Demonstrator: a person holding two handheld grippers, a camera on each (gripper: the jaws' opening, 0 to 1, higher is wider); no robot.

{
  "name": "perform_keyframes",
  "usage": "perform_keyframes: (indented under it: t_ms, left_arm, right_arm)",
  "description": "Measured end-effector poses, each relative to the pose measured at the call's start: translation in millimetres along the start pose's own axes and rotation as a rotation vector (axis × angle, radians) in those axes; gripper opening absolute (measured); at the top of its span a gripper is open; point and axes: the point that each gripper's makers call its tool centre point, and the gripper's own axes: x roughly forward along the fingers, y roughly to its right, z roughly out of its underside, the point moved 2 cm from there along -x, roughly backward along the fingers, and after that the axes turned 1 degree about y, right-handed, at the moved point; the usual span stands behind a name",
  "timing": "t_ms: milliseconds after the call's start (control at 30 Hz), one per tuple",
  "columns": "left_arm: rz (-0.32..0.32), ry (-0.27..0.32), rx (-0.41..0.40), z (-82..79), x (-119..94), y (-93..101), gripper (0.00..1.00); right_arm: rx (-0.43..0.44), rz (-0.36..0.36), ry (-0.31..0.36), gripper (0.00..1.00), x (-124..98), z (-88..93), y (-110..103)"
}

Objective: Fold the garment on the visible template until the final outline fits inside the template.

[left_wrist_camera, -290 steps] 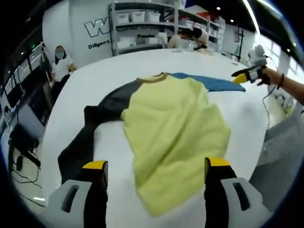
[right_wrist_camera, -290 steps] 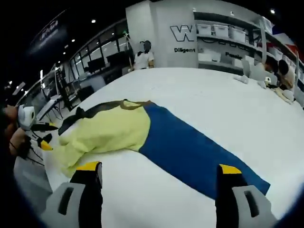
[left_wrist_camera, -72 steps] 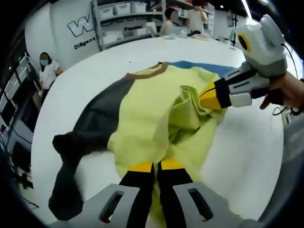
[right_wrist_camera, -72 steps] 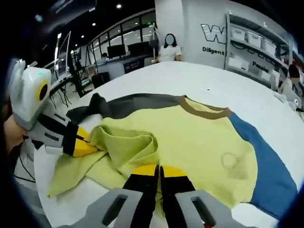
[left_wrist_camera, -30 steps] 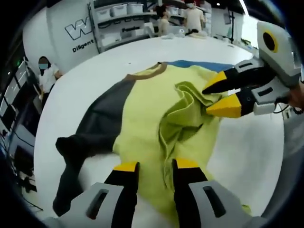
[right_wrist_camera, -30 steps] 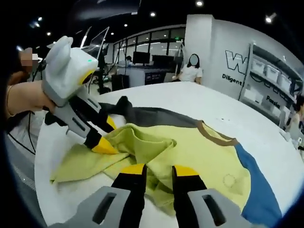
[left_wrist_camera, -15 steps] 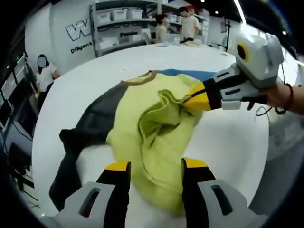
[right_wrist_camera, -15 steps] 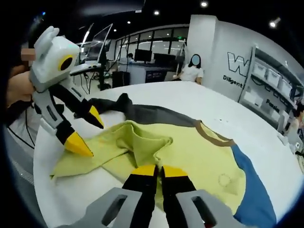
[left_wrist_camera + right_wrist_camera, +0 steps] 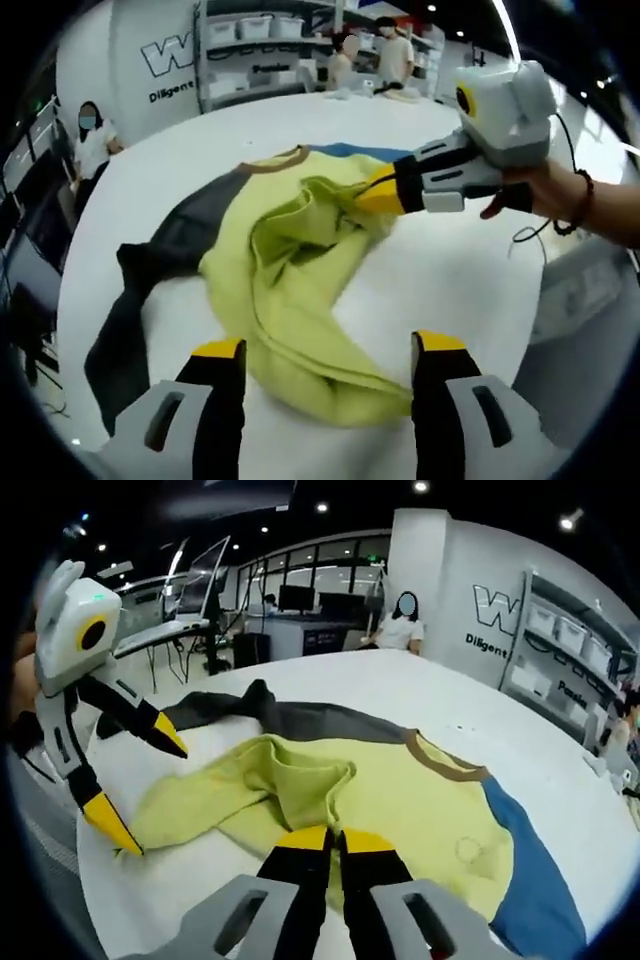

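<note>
Garment (image 9: pixel 290 250): yellow, grey and blue, rumpled on white table (image 9: pixel 470 270). Judged soft, light, limp; best taken at hem edges. Right gripper (image 9: pixel 322 838) pinched on yellow fabric; left gripper (image 9: pixel 325 350) wide, empty.

"W" and "Diligent" on wall (image 9: pixel 500 620)
</note>
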Motion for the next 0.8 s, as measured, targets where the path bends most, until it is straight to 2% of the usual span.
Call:
perform_keyframes:
  t_ms: [333, 367, 400, 500, 667, 800]
  left_arm:
    - [0.004, -0.040, -0.009, 16.3, -12, 25.7, 0.64]
    - [-0.002, -0.068, -0.026, 21.6, -12, 27.7, 0.64]
    - [-0.012, -0.073, -0.023, 23.3, -12, 28.2, 0.63]
    - [-0.042, -0.087, -0.012, 30.0, -10, 29.6, 0.57]
    - [-0.036, -0.092, -0.049, 31.7, -7, 31.1, 0.50]
    - [-0.045, -0.126, -0.031, 37.6, -4, 30.0, 0.36]
  right_arm:
    - [0.024, 0.004, 0.013, 0.00, -10, -0.9, 6]
    - [0.027, 0.004, 0.017, 0.00, -12, -1.7, 7]
    - [0.028, 0.002, 0.017, 0.00, -12, -2.2, 7]
    - [0.019, 0.006, 0.017, 0.00, -15, -3.8, 8]
    - [0.027, 0.010, 0.023, 0.00, -19, -4.6, 10]
    - [0.031, 0.004, 0.030, 0.00, -23, -4.9, 9]
